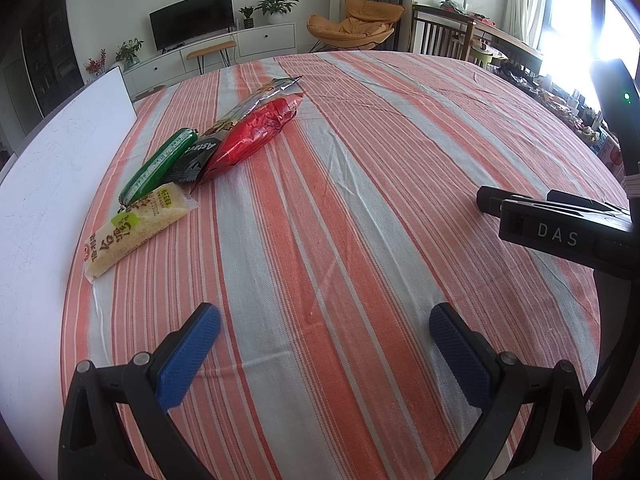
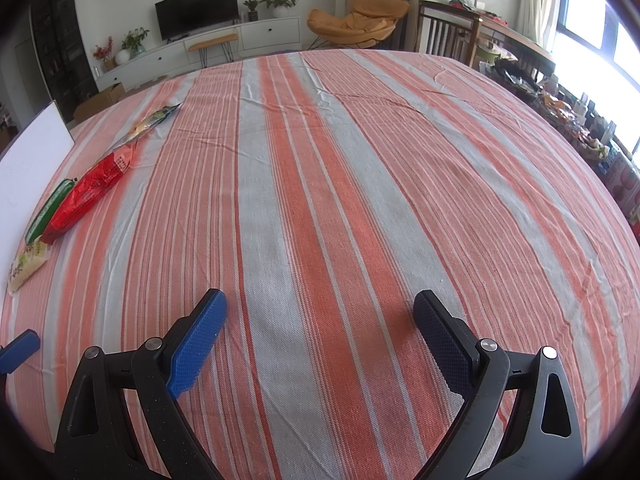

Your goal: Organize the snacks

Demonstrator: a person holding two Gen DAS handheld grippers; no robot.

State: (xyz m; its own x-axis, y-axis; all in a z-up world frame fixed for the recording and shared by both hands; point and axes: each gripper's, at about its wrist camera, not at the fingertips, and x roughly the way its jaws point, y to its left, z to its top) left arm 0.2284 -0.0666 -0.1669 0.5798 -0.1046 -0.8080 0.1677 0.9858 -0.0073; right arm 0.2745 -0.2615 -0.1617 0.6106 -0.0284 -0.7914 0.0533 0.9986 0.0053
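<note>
Left wrist view showed your left gripper (image 1: 325,354) spread wide and holding nothing, above bare striped cloth (image 1: 360,184). Your right gripper (image 2: 320,344) was likewise released and empty. The snacks lay far left by the white board (image 1: 60,160): a pale rice-snack pack (image 1: 136,226), a green pack (image 1: 158,164), a dark pack (image 1: 196,158), a red bag (image 1: 252,132) and a foil bag (image 1: 260,98), overlapping. You risked pinching two wrappers together, since their edges lay on each other, or snagging cloth under the flat packs. The board crowded your approach from the left; nothing else blocked you.
</note>
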